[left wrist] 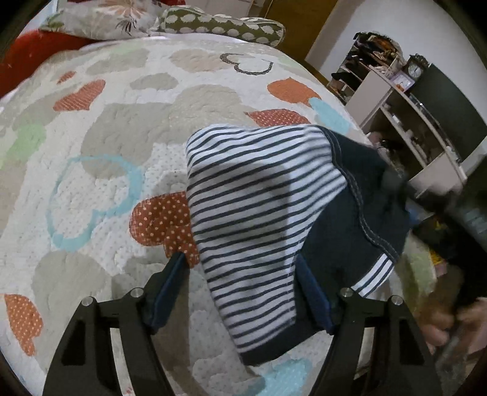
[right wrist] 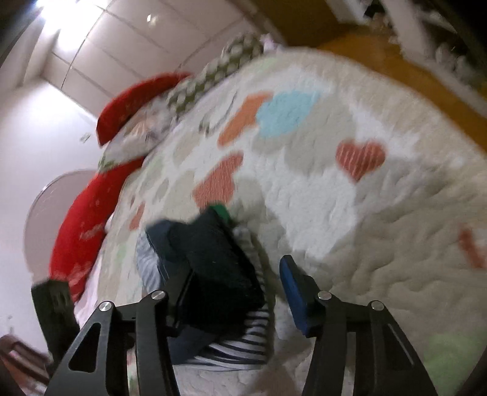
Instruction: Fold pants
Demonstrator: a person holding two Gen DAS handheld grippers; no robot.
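Note:
The pants (left wrist: 258,195) are small, striped navy and white with a plain navy part (left wrist: 350,219). They lie bunched on the quilted bedspread (left wrist: 106,128). My left gripper (left wrist: 240,268) is open, its blue-padded fingers on either side of the striped cloth. In the blurred right wrist view the pants (right wrist: 213,268) lie between the fingers of my right gripper (right wrist: 240,286), which is open; the left finger is partly hidden behind the dark cloth.
Pillows (left wrist: 219,24) and a red cushion (right wrist: 85,219) lie at the head of the bed. Shelves (left wrist: 404,100) with clutter and a clock stand beyond the bed's right edge. A hand (left wrist: 450,323) shows at the lower right.

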